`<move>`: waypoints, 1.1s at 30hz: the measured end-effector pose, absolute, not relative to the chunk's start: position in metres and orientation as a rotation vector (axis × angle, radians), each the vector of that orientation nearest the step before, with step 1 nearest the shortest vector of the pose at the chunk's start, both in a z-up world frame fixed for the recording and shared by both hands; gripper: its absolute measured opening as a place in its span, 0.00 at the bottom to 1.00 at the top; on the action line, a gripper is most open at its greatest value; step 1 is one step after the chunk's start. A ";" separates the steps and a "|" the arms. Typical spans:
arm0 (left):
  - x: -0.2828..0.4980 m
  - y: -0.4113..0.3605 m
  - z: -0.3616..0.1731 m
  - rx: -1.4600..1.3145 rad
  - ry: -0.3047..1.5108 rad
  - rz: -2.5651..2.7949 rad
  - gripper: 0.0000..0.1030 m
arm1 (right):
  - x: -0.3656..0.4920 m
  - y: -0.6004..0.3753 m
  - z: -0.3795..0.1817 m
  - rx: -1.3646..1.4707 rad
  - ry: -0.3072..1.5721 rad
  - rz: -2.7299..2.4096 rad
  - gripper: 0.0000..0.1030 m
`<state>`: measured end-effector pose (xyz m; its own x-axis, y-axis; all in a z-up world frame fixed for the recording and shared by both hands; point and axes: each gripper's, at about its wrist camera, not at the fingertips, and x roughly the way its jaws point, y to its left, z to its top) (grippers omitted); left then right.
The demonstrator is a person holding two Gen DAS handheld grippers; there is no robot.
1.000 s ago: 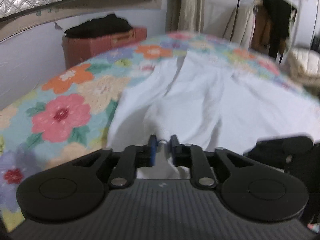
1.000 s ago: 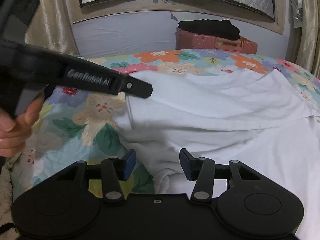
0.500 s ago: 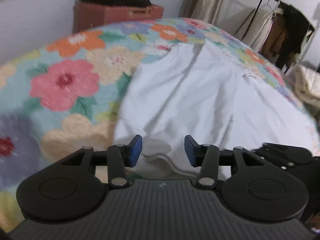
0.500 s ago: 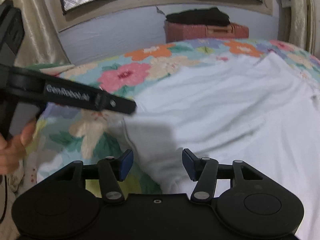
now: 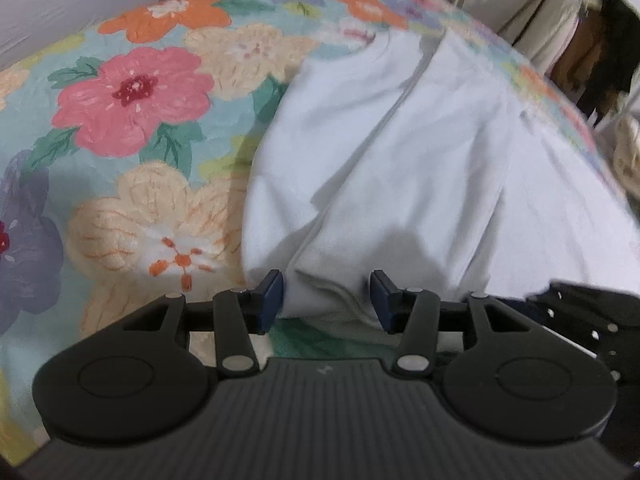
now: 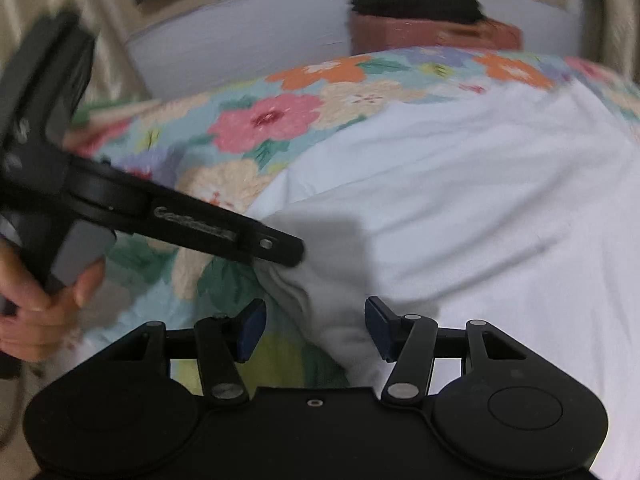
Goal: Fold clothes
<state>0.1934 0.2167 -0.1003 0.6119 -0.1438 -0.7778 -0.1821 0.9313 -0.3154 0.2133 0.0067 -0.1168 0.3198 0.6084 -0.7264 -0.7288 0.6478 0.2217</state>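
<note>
While the white garment (image 5: 420,152) lies spread on the flowered bed cover (image 5: 132,92), running long from its bunched near edge toward the far side of the bed, both grippers hang low over that near edge. The left gripper (image 5: 326,300) has jaws that have just been opening and now stand about half apart, with the crumpled near-left corner of the cloth rising between the pads but not pinched. The right gripper (image 6: 316,326) has jaws a little wider, having also just been opening; a rumpled ridge of the same edge sits between them, touched by neither pad as far as I can tell. In the right wrist view the left gripper reaches in from the left, held by a hand (image 6: 36,312), its tip just beside that ridge. The left gripper looks nearer the corner, so the next grasp probably falls there.
</note>
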 end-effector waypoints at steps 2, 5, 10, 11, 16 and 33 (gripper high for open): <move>0.184 0.215 -0.081 -0.400 0.829 0.023 0.46 | 0.216 -0.011 -0.107 -0.125 0.883 0.852 0.59; 0.176 0.199 -0.059 -0.343 0.741 0.015 0.55 | 0.216 -0.047 -0.090 -0.115 0.873 0.769 0.59; 0.172 0.155 -0.052 -0.284 0.751 -0.115 0.55 | 0.195 -0.130 -0.077 -0.045 0.888 0.641 0.63; 0.168 0.138 -0.049 -0.216 0.754 -0.123 0.55 | 0.191 -0.146 -0.077 -0.050 0.889 0.623 0.63; 0.146 0.054 -0.040 0.070 0.768 -0.205 0.65 | 0.176 -0.218 -0.080 -0.036 0.925 0.498 0.63; 0.129 -0.082 -0.060 0.116 0.883 -0.554 0.65 | 0.123 -0.378 -0.111 0.407 0.941 0.356 0.64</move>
